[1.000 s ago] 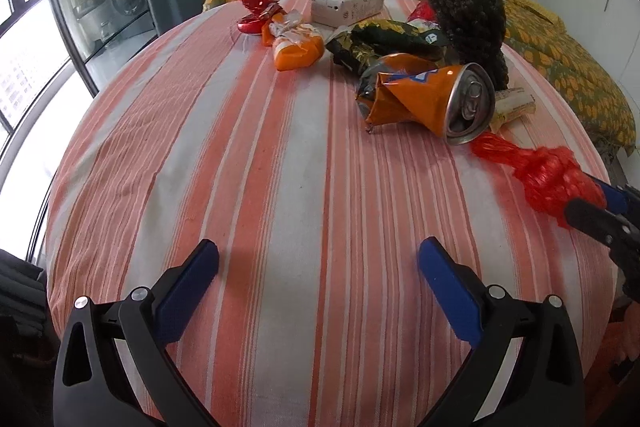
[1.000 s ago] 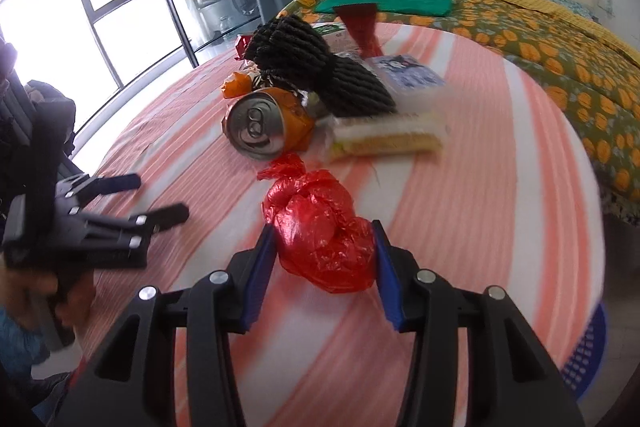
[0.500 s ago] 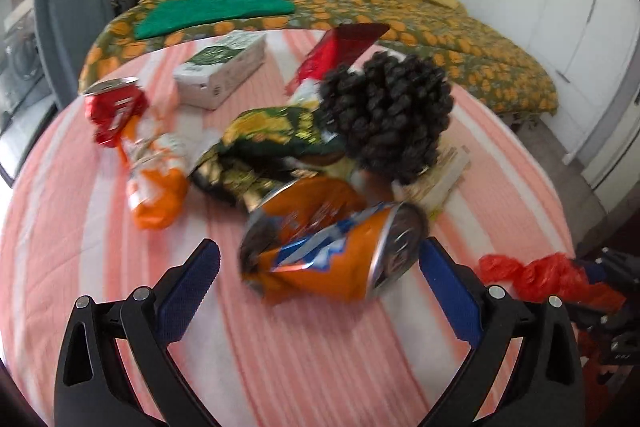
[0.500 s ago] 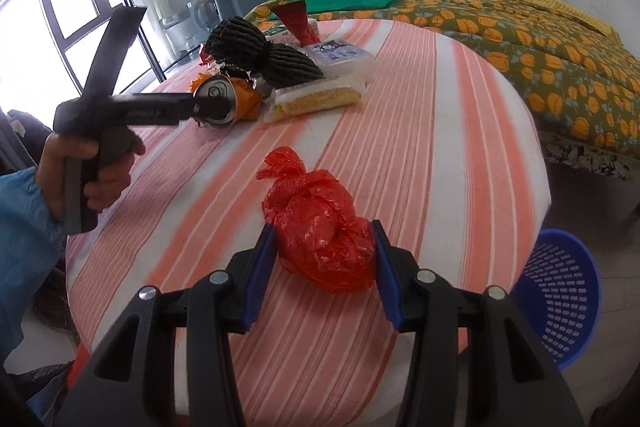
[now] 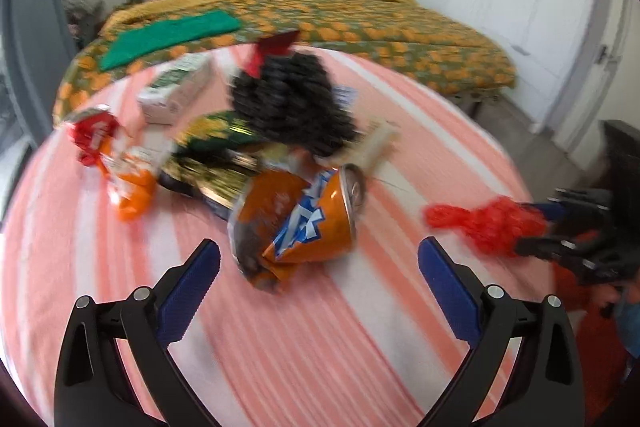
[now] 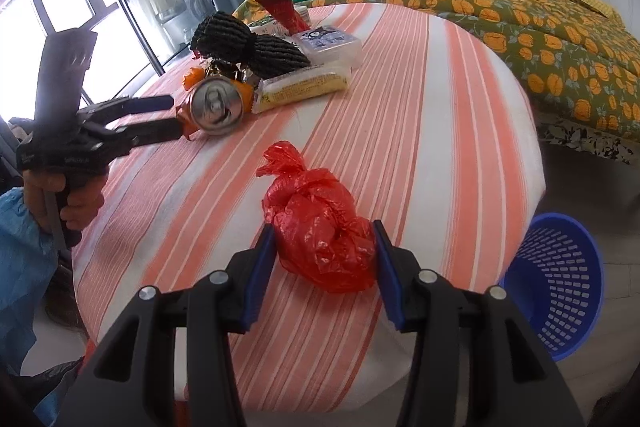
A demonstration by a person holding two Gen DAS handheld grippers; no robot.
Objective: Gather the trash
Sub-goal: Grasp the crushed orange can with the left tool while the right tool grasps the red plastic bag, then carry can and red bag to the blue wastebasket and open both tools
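My right gripper [image 6: 324, 239] is shut on a knotted red plastic bag [image 6: 320, 227] just over the striped table [image 6: 460, 87], near its front edge. In the left wrist view that bag [image 5: 488, 223] shows at the right, in the right gripper [image 5: 528, 227]. My left gripper [image 5: 319, 259] is open, and a crushed orange can [image 5: 296, 219] lies just ahead of its fingers, untouched. From the right wrist view, the left gripper [image 6: 174, 117] points at the can [image 6: 218, 105], held by a hand in a blue sleeve.
Behind the can lies a trash pile: black mesh bundle [image 5: 288, 99], green-gold wrapper [image 5: 216, 147], orange wrapper [image 5: 128, 183], red crushed can [image 5: 94, 135], white carton [image 5: 176, 91], yellow packet [image 6: 304, 87]. A blue basket [image 6: 556, 287] stands on the floor at the right. A bed is beyond.
My left gripper has swung and rolled toward the pile, so the orange can now lies right before its open fingers. The right gripper has drawn the red bag back toward the table's edge.
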